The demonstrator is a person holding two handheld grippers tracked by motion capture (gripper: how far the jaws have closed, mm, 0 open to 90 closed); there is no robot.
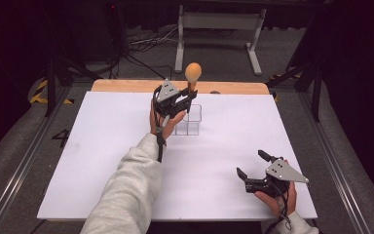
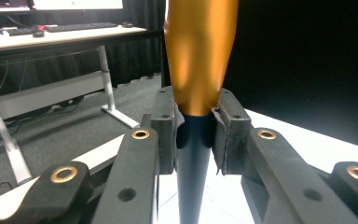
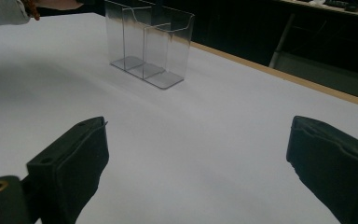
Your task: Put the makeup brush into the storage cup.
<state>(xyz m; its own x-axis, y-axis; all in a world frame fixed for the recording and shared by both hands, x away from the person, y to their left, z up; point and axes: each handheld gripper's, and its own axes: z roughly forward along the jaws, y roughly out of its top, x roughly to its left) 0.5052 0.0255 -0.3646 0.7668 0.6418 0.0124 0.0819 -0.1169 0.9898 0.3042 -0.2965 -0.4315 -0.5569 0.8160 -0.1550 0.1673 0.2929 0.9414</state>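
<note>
My left gripper (image 1: pixel 187 96) is shut on an upright tool with a rounded orange head (image 1: pixel 193 72) and a dark tapered stem. It holds the tool over the back of a clear plastic organiser (image 1: pixel 189 121) with several compartments. In the left gripper view the pads (image 2: pixel 168 130) clamp the tool (image 2: pixel 198 51) where the orange part meets the dark stem (image 2: pixel 193 177), which points down. My right gripper (image 1: pixel 251 163) rests near the table's front right, open, with nothing between its jaws. In the right gripper view the organiser (image 3: pixel 147 42) stands empty beyond the wide-apart right gripper (image 3: pixel 196 163).
A white sheet (image 1: pixel 102 161) covers the table, with a wooden strip (image 1: pixel 126 86) along its far edge. A grey-sleeved forearm (image 1: pixel 126 190) reaches across the middle. Behind the table are a desk frame (image 1: pixel 219 29) and floor cables.
</note>
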